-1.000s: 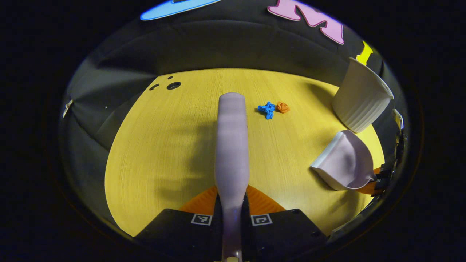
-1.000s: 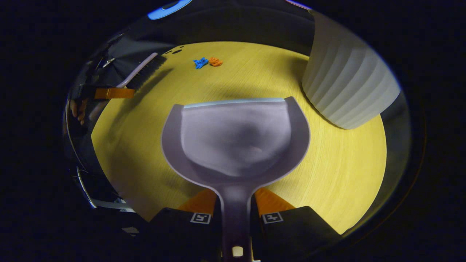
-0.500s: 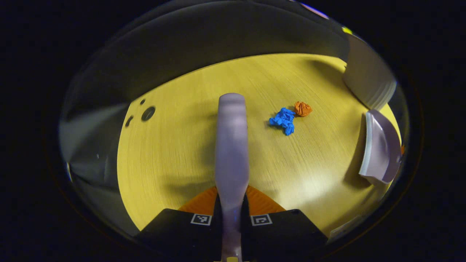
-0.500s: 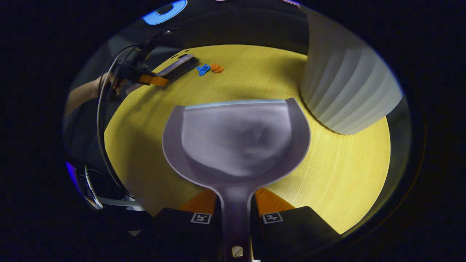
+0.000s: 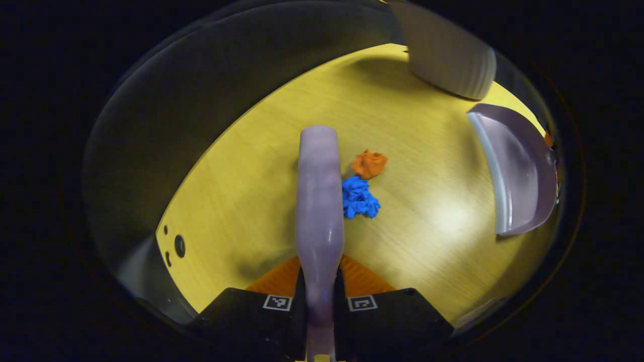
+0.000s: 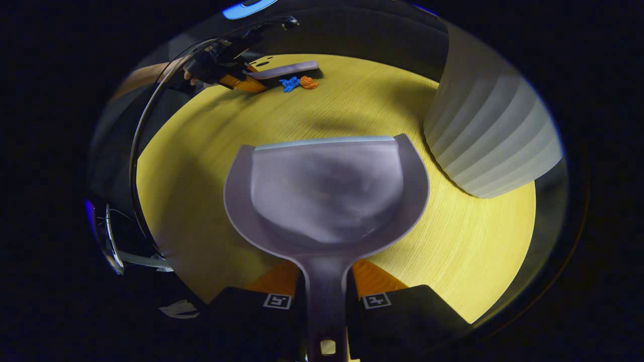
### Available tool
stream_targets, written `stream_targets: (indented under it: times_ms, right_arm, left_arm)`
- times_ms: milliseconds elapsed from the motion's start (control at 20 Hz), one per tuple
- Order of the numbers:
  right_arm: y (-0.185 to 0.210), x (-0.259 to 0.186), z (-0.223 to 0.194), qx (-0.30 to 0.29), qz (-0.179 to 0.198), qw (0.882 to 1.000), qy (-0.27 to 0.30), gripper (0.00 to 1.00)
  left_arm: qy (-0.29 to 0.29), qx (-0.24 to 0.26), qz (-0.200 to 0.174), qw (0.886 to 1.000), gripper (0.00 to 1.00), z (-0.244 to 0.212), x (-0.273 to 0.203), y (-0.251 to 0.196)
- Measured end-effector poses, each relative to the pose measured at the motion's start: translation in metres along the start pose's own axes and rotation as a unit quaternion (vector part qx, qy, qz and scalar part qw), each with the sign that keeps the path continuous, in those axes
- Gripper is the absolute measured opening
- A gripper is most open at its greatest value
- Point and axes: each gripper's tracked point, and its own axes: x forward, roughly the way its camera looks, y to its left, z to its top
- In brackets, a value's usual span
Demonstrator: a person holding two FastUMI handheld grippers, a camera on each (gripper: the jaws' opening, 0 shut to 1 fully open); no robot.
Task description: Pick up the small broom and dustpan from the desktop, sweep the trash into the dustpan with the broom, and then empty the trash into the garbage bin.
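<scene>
My left gripper (image 5: 320, 294) is shut on the handle of the pale lilac broom (image 5: 319, 201), which reaches forward over the yellow desktop (image 5: 241, 201). Right beside the broom's far end lie a crumpled blue scrap (image 5: 359, 197) and an orange scrap (image 5: 369, 163). My right gripper (image 6: 326, 294) is shut on the handle of the lilac dustpan (image 6: 327, 193), held with its mouth facing the scraps. In the right gripper view the broom (image 6: 287, 69) and left gripper (image 6: 241, 80) sit far off by the blue scrap (image 6: 290, 83) and orange scrap (image 6: 308, 83). The dustpan (image 5: 518, 171) also shows at the right of the left gripper view.
A white ribbed garbage bin (image 6: 490, 136) stands on the desktop to the right of the dustpan; the same bin (image 5: 443, 58) appears top right in the left gripper view. Small cable holes (image 5: 178, 246) mark the desktop near its edge. A hand (image 6: 191, 75) holds the left gripper.
The left gripper has swung the broom round and closer, so its head now lies next to the two scraps. The dustpan has barely moved.
</scene>
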Motion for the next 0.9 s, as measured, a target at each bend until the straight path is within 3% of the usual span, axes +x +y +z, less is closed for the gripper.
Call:
stream_targets:
  times_ms: [350,500,700,750,900]
  right_arm:
    - [-0.003,0.004,-0.005,-0.010,-0.003,1.000,-0.009,0.36]
    - [-0.002,0.005,-0.009,-0.011,-0.005,1.000,-0.011,0.36]
    - [-0.002,0.006,-0.013,-0.003,-0.006,1.000,-0.019,0.36]
    - [-0.002,0.006,-0.009,0.000,-0.010,1.000,-0.026,0.36]
    - [-0.004,0.006,-0.007,0.009,-0.025,0.999,-0.035,0.36]
  left_arm:
    - [-0.016,0.038,-0.147,0.988,0.26,0.011,-0.023,-0.136]
    - [-0.010,0.028,-0.200,0.979,0.26,0.013,-0.036,-0.187]
    - [0.001,0.031,-0.210,0.977,0.29,0.020,-0.052,-0.204]
    - [-0.004,0.023,-0.212,0.977,0.26,0.022,-0.054,-0.205]
    - [-0.044,-0.027,-0.181,0.982,0.26,0.038,-0.068,-0.188]
